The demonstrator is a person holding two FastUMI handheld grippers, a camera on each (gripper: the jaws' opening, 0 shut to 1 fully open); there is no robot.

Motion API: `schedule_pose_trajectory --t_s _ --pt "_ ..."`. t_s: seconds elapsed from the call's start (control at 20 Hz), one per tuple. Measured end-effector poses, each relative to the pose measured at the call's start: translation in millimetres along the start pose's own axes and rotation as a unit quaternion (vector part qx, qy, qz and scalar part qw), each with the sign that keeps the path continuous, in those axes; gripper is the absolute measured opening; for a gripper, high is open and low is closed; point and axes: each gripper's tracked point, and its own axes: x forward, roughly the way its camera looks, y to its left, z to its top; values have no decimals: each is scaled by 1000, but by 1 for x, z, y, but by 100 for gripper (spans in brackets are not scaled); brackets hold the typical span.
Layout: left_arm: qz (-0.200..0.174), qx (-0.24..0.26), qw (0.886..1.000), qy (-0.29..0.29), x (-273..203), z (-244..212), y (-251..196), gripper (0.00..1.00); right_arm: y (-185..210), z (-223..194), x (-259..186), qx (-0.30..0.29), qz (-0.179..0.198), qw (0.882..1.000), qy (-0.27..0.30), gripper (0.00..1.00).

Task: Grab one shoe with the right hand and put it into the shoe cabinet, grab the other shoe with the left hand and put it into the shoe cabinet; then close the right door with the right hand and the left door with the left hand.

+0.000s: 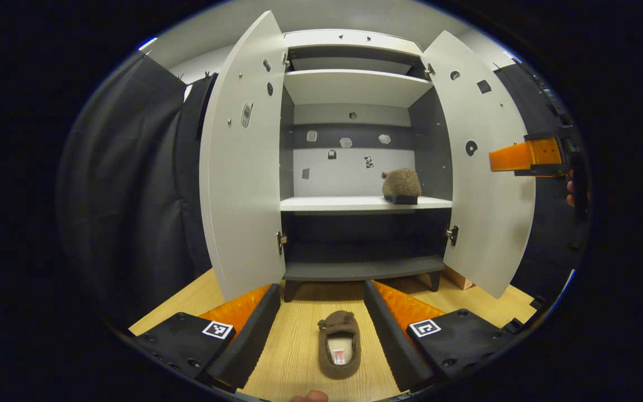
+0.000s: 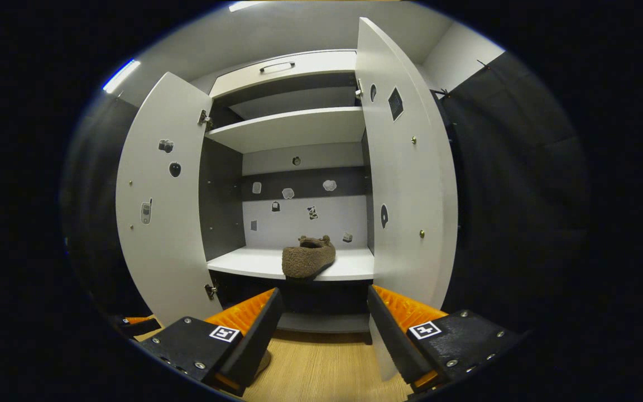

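The shoe cabinet (image 1: 355, 86) stands with both doors swung wide. One brown fuzzy slipper (image 1: 401, 186) rests on the right part of its middle shelf, also seen close ahead in the right gripper view as the slipper (image 2: 308, 258). The other brown slipper (image 1: 339, 344) lies on the wooden floor, toe toward the cabinet, between the spread fingers of my left gripper (image 1: 321, 290), which is open and not touching it. My right gripper (image 2: 324, 292) is open and empty, just short of the shelf's front edge. From the left gripper view, the right gripper (image 1: 528, 156) hovers by the right door's edge.
The left door (image 1: 243, 167) and right door (image 1: 483, 184) flank the opening. Bare shelves sit above and below the middle one. Wooden floor (image 1: 293, 346) runs in front of the cabinet. Black cloth walls close in on both sides. A small wooden block (image 1: 458, 277) lies by the cabinet's right foot.
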Motion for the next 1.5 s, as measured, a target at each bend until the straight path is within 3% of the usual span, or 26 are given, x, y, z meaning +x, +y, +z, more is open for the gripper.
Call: schedule_pose_trajectory --t_s 0.1,0.2,0.25,0.5,0.65,0.9,1.15,1.25,1.35,1.4,1.5 --pt "-35 -9 998 51 14 -31 -4 98 -2 -1 -5 5 -1 1000 -8 94" --pt "-92 -25 988 120 26 -72 -18 98 -4 -4 -8 9 -2 1000 -9 94" --pt "-104 -30 983 150 33 -94 -18 98 -4 -6 -11 11 -1 1000 -7 94" --pt "-63 4 971 230 80 -165 16 98 -6 -4 -20 -1 0 1000 -9 94" --pt "-69 3 962 263 104 -185 17 99 -9 -1 -22 -4 -6 1000 -10 94" --pt "-65 -20 964 255 158 -197 17 99 -18 0 -23 -11 -26 1000 -8 94" --pt "-90 -23 965 246 170 -194 9 96 -21 -6 -20 -6 -35 999 3 94" --pt "-97 -35 966 239 168 -189 2 79 -18 -7 -16 -6 -31 999 4 94" --pt "-82 -39 971 223 160 -176 6 49 -14 -9 -13 -8 -24 1000 6 94" --pt "-79 -38 973 212 154 -163 7 45 -10 -9 -11 -9 -18 1000 6 94" --pt "-74 -42 980 182 134 -126 7 46 -4 -11 -8 -8 -5 1000 7 94"
